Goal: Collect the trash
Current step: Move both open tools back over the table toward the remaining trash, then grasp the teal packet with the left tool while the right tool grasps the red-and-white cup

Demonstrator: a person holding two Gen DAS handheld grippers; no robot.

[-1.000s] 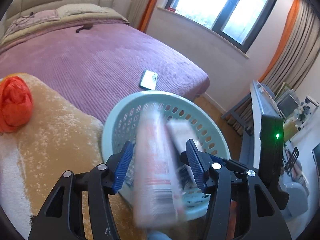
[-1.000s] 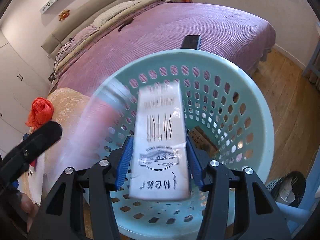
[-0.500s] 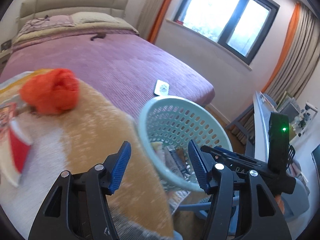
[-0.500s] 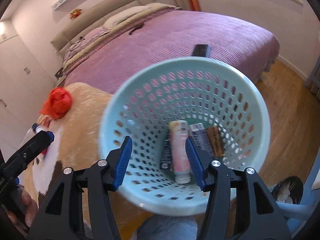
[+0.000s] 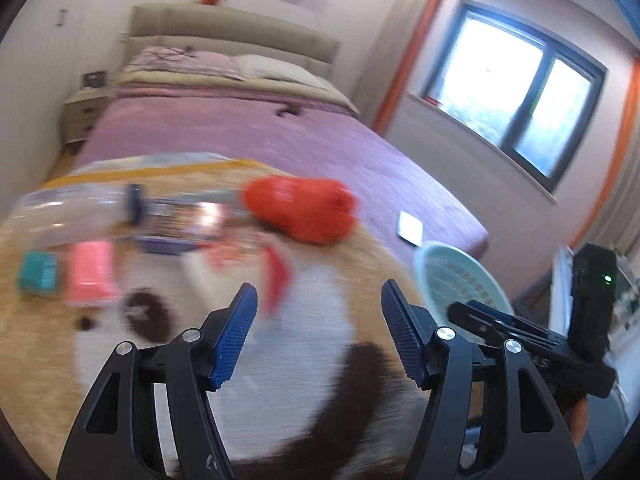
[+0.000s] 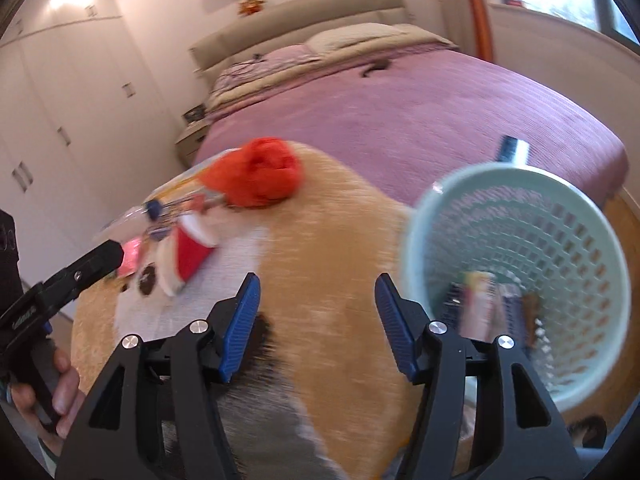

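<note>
Both tongs, left (image 5: 318, 330) and right (image 6: 316, 324), empty, jaws just widening; red bag (image 5: 306, 210) ahead: approach squarely, close fully.

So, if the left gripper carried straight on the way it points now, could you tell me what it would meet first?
Most likely the plush blanket, on its white patch just short of the red paper scrap. The left gripper has open, empty jaws; blur makes depth uncertain.

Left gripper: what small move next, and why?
Probably ease the left gripper forward toward the red-and-white paper cup just ahead. Its jaws have just been opening with nothing between them, and trash lies on the plush blanket, while the mint basket holds earlier pieces.
</note>
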